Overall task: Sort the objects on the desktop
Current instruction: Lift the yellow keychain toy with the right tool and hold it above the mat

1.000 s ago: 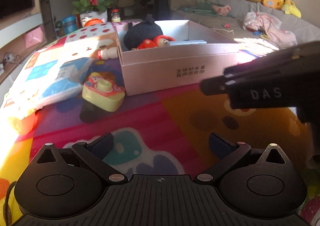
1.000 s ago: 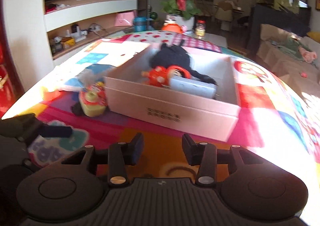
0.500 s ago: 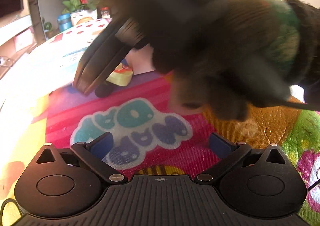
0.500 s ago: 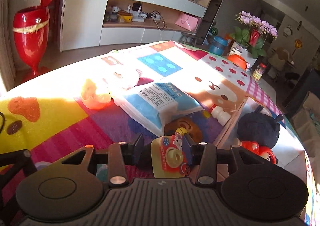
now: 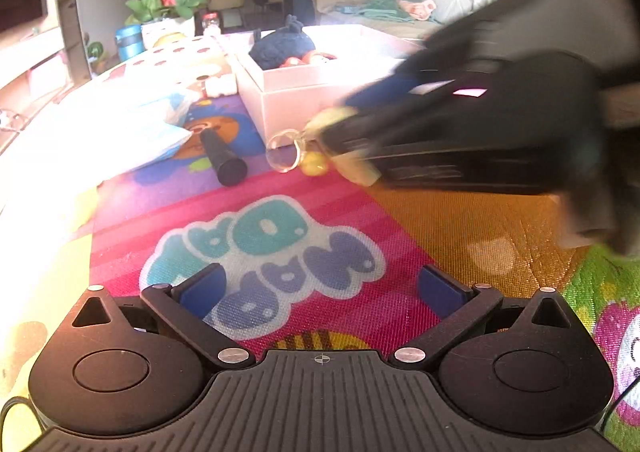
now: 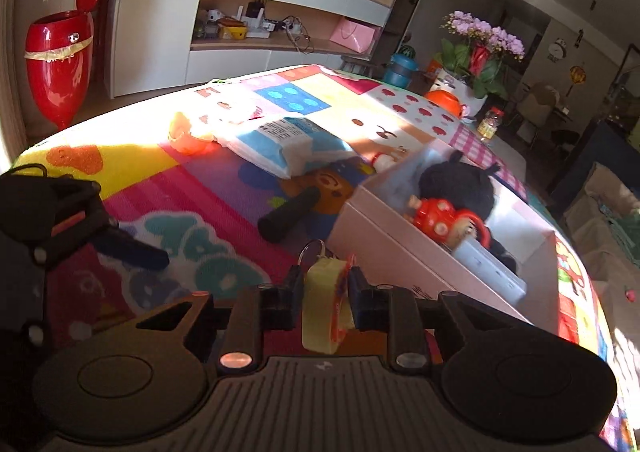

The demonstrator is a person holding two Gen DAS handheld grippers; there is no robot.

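Observation:
My right gripper is shut on a yellow toy camera with a key ring, held above the mat near the white box. The left wrist view shows that gripper blurred, carrying the toy beside the box. The box holds a black plush, a red toy and a grey case. My left gripper is open and empty, low over the mat. A black cylinder lies on the mat left of the box.
A blue-white packet, an orange toy and a small white bottle lie on the colourful mat. A flower pot stands at the far table end. A sofa is behind the box.
My right gripper has closed on the yellow toy camera, lifted it off the mat and swung toward the white box. The black cylinder under it now lies uncovered. The left gripper stays open.

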